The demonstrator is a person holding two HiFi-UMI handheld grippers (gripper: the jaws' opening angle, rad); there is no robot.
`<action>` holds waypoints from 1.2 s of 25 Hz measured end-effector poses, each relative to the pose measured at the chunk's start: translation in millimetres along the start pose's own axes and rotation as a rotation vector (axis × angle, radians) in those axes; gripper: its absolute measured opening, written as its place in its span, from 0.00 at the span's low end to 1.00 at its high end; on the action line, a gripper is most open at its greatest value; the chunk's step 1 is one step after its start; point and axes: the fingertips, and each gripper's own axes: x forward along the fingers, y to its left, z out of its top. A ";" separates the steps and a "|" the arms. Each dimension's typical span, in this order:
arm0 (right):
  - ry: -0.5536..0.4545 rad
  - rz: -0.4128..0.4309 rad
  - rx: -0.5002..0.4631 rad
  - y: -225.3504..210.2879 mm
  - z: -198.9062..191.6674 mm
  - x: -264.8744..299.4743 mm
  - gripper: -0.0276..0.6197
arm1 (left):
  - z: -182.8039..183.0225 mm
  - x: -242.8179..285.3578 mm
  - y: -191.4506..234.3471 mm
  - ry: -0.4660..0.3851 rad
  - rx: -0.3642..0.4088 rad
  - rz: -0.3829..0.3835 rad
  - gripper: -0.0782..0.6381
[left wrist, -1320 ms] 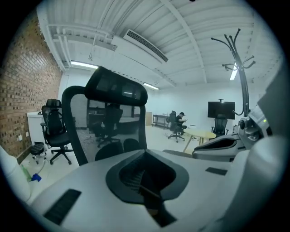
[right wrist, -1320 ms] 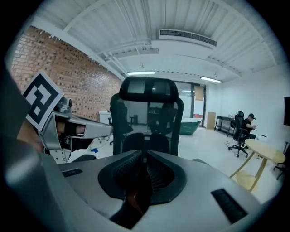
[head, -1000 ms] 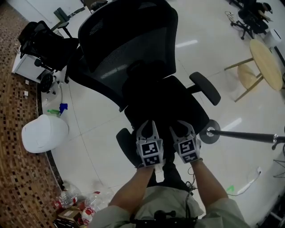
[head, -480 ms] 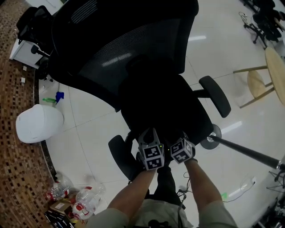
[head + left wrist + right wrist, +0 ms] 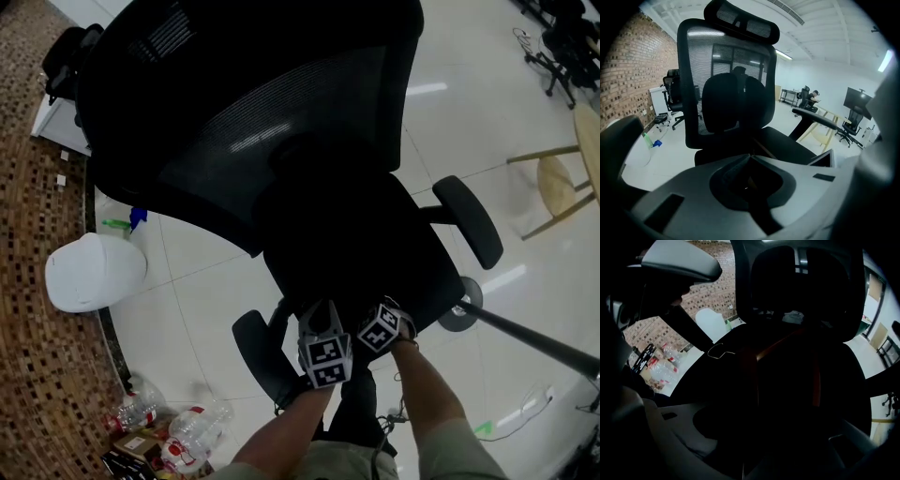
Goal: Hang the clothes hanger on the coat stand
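Observation:
A black office chair (image 5: 281, 141) fills the head view. On its seat (image 5: 797, 394) lies a reddish wooden clothes hanger (image 5: 780, 344) with a metal hook (image 5: 717, 351). My right gripper (image 5: 386, 314) points steeply down at it. Its jaws (image 5: 778, 437) stand apart and have just been opening. The hanger lies just beyond them, and nothing shows pressed between the pads. My left gripper (image 5: 319, 314) hovers beside it at the seat's front edge, and its tips (image 5: 750, 157) meet with nothing in them. The coat stand's pole (image 5: 534, 339) rises from a round base (image 5: 457, 316) right of the chair.
The chair's armrests (image 5: 469, 220) flank the seat. On the floor to the left are a white dome-shaped object (image 5: 94, 272), a blue spray bottle (image 5: 134, 219) and plastic bottles (image 5: 183, 431). A wooden stool (image 5: 558, 183) stands far right. A brick wall (image 5: 637, 70) runs along the left.
Both grippers have dropped toward the chair seat, the right one tipping more steeply down. The chair now looms larger in the head view.

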 end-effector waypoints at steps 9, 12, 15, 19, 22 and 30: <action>0.021 0.007 0.027 13.4 -6.0 -7.2 0.09 | 3.9 -28.5 -7.8 -0.013 0.033 -0.012 0.12; 0.010 0.012 0.066 15.8 -12.6 -26.2 0.09 | 8.4 -41.9 -26.0 -0.038 0.064 -0.035 0.12; -0.009 0.011 0.131 20.6 -18.5 -51.8 0.08 | 14.3 -61.6 -44.9 -0.070 0.090 -0.069 0.12; -0.080 0.007 0.230 37.7 -5.9 -97.1 0.08 | 35.0 -104.7 -60.1 -0.138 0.127 -0.126 0.12; -0.177 0.010 0.324 55.3 12.2 -141.6 0.07 | 51.8 -148.5 -70.2 -0.190 0.143 -0.171 0.12; -0.337 -0.010 0.477 109.6 33.6 -245.5 0.07 | 79.4 -248.5 -74.8 -0.293 0.193 -0.286 0.12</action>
